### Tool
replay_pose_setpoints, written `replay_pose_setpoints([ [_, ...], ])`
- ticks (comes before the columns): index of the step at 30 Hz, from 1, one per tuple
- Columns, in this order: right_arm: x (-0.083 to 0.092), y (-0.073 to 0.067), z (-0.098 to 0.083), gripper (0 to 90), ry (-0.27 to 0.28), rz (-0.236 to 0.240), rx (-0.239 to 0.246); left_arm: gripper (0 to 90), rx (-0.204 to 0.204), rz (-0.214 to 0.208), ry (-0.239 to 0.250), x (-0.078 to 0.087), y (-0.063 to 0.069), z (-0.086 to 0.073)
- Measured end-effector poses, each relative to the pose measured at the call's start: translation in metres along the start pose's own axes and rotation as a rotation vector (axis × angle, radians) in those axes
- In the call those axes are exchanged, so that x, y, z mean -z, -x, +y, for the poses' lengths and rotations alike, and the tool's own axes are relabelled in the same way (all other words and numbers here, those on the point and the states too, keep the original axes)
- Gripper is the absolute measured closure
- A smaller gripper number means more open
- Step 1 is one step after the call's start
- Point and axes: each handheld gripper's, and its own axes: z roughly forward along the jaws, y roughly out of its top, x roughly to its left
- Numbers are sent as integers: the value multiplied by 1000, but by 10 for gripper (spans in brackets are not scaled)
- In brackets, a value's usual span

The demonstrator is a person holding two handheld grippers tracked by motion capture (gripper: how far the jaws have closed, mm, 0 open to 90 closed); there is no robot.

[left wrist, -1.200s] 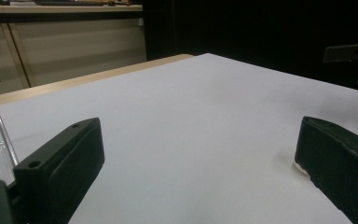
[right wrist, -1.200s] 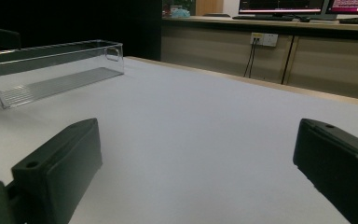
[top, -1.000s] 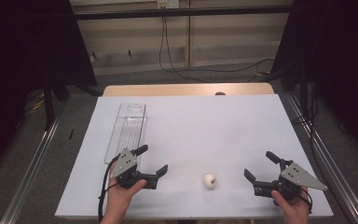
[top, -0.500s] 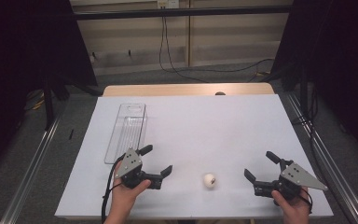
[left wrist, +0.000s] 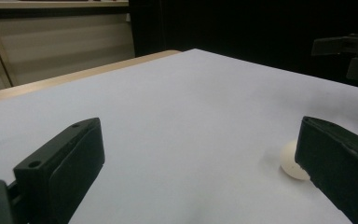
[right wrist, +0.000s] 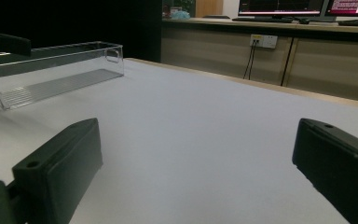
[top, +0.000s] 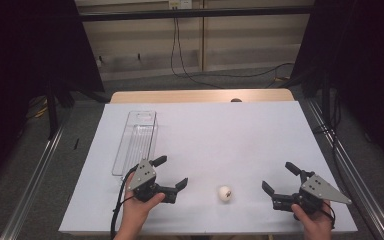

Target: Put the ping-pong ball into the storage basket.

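A small white ball [top: 224, 193] lies on the white table near its front edge, between my two hands. My left gripper [top: 171, 173] is open just left of the ball, jaws spread wide with nothing between them. In the left gripper view the ball [left wrist: 292, 161] peeks out beside the right jaw, partly hidden by it. My right gripper [top: 280, 177] is open at the front right, a short way from the ball, holding nothing. A clear plastic bin [top: 136, 141] stands empty on the left, behind my left gripper; it also appears in the right gripper view [right wrist: 51, 74].
The white sheet [top: 220, 135] covers the table, with a wooden edge [top: 200, 96] at the far side. Metal rails run along both sides. Cables hang on the wall behind. In the left gripper view the other gripper [left wrist: 349, 53] is at the top right.
My left gripper has shifted a little to the right, toward the ball. The right gripper and the ball have stayed where they were.
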Motion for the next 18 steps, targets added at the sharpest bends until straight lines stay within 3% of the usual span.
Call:
replay_pose_setpoints([
  [4,0,0,0,10,-4,1,-3,16,-5,-7,-7,-1,1,0],
  [7,0,0,0,10,-6,4,-3,16,17,-8,9,-4,3,0],
  [10,0,0,0,9,-5,0,-3,16,-2,-13,-2,-5,3,1],
  [12,0,0,0,9,-6,1,-4,16,10,-19,6,-7,4,1],
  [15,0,0,0,10,-5,3,-4,16,-15,-22,-17,-7,3,2],
  [16,0,0,0,10,-5,3,-4,16,3,-17,-9,-8,5,1],
  [18,0,0,0,10,-6,2,-4,16,-4,-21,-13,-10,5,1],
])
